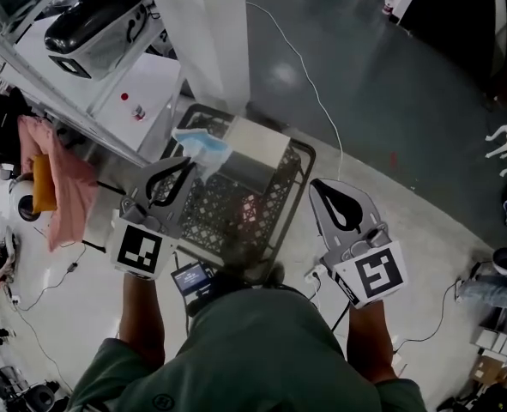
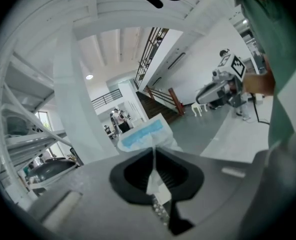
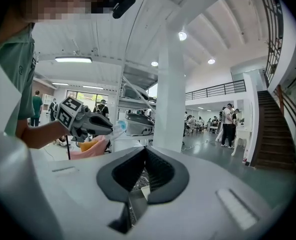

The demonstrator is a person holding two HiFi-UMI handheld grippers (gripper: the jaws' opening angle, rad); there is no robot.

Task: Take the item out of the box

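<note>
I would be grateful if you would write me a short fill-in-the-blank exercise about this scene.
The left tool is shut on a packet that is white and ____.
The right tool holds ____.
The box sits in a mesh crate whose colour is ____.
Missing words: blue; nothing; black.

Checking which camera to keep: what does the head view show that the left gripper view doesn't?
Head view only: the black crate with the box inside it. Left gripper view only: a staircase, and how the jaws are pinching the blue-and-white packet. Both: that packet and the right gripper.
</note>
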